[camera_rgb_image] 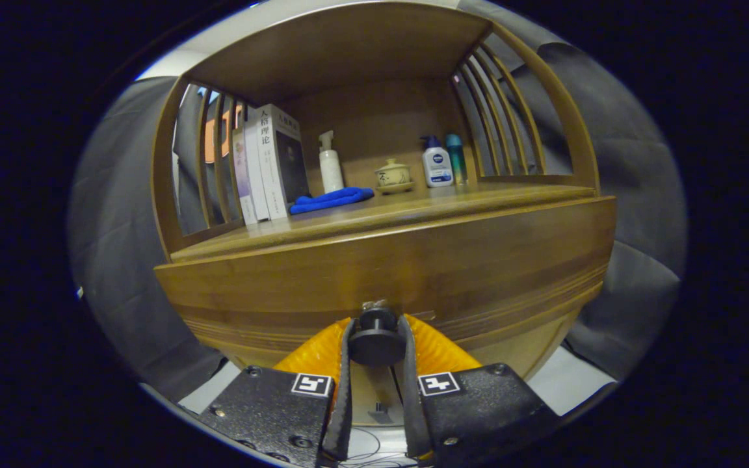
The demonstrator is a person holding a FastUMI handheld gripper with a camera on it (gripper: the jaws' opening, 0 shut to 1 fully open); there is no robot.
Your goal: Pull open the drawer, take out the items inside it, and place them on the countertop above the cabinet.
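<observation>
Fingers [376,325] clamped on dark round drawer knob [376,338], drawer [413,273] front closed; blue cloth [331,199] at 12 o'clock beyond.

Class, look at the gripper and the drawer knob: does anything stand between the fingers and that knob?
Nothing visible does. The gripper has both fingers pressed on the round drawer knob, which sits directly between them on the closed drawer front.

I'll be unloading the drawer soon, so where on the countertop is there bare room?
Bare: the countertop's front strip, and the right front, ahead of the lotion. Crowded: books, cloth, bottle and cup behind. The tongs grip the knob.
</observation>
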